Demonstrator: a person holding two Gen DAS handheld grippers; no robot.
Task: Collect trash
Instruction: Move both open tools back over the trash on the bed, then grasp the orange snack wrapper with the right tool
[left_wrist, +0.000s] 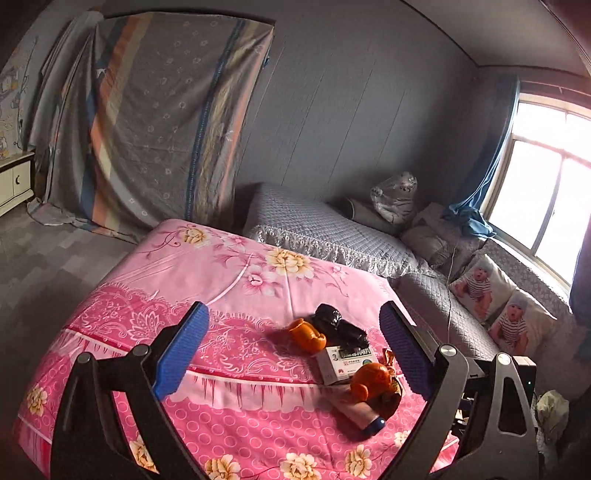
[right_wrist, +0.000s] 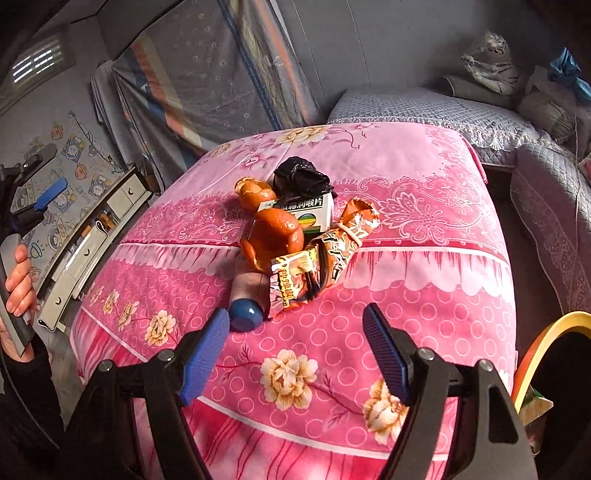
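A pile of trash lies on the pink flowered cloth (right_wrist: 424, 280): two pieces of orange peel (right_wrist: 275, 232) (right_wrist: 255, 192), a white and green lozenge box (right_wrist: 306, 214), a black crumpled bag (right_wrist: 301, 177), an orange snack wrapper (right_wrist: 332, 247) and a bottle with a blue cap (right_wrist: 245, 314). My right gripper (right_wrist: 295, 350) is open and empty, just short of the bottle and wrapper. My left gripper (left_wrist: 291, 354) is open and empty, above the cloth, with the peel (left_wrist: 306, 334), box (left_wrist: 345, 363) and black bag (left_wrist: 338, 325) between its fingers in view.
A grey quilted sofa (left_wrist: 325, 229) with pillows stands behind the table, under a window (left_wrist: 546, 177). A yellow-rimmed bin (right_wrist: 546, 343) sits at the right of the table. A white cabinet (right_wrist: 92, 236) stands left. A draped sheet (left_wrist: 159, 118) hangs on the wall.
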